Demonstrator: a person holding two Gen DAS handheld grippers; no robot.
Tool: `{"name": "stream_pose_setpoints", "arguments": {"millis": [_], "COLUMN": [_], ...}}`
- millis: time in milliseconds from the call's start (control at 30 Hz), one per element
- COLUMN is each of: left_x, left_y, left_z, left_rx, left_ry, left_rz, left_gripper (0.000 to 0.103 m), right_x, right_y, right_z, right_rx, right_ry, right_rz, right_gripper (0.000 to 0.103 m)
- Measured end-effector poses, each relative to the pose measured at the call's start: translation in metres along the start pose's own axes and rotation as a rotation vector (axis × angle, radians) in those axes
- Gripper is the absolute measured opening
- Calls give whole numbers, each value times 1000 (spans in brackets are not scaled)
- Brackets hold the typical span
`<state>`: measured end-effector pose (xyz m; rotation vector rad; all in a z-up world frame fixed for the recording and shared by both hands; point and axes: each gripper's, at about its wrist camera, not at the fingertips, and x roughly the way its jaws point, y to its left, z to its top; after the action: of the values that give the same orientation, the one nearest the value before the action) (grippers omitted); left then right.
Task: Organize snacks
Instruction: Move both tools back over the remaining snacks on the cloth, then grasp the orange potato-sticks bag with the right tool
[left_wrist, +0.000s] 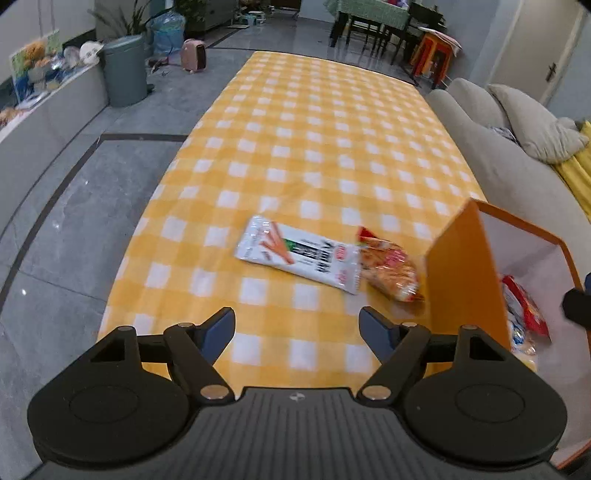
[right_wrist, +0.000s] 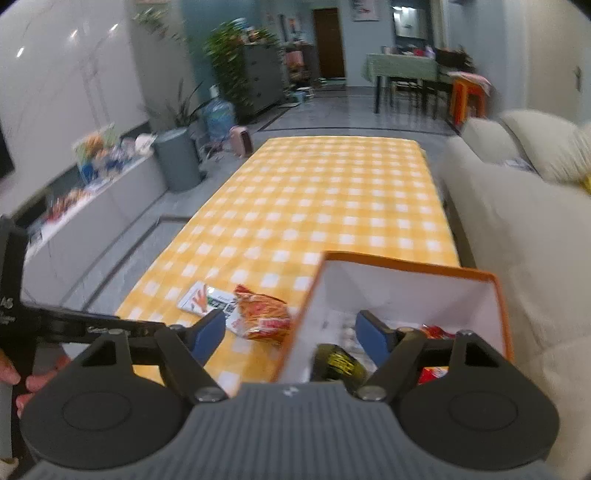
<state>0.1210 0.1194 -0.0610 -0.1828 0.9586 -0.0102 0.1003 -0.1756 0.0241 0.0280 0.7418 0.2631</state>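
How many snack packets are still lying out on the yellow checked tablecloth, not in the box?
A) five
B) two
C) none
B: only the long white snack packet with the orange carrot picture and the crinkly orange-red snack bag lie on the yellow checked tablecloth, just left of the orange-rimmed white box, which already holds other packets.

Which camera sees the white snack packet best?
The left wrist view: the white snack packet lies whole and fairly sharp on the checked tablecloth. In the right wrist view it is small, blurry, partly behind the right claw.
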Motion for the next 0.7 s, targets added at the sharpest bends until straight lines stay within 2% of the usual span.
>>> {"name": "stream_pose_setpoints", "arguments": {"millis": [100,167,233,367,467,567,700], "left_x": [7,11,16,22,29,34,29], "left_y": [21,33,43,57,69,79,82], "left_z": [8,12,16,17,17,16,17], "left_rx": [-30,-59,-78,-93,-144,-200,-214], "left_ry": [10,29,61,103,147,194,186], "left_rz": [-10,30,53,67,67,26,21], "left_gripper": [90,90,90,90,90,90,90], "right_x": [26,47,72,123,159,191,225], "right_y": [33,52,70,91,107,118,118], "right_z": [3,5,9,20,23,17,11], "right_rx": [-97,-166,-240,-306,-404,-508,-563], "right_ry": [17,39,100,236,302,365,441], "right_rz": [-21,-58,-140,-150,-210,-274,-347], "right_gripper": [74,72,61,61,65,73,80]}}
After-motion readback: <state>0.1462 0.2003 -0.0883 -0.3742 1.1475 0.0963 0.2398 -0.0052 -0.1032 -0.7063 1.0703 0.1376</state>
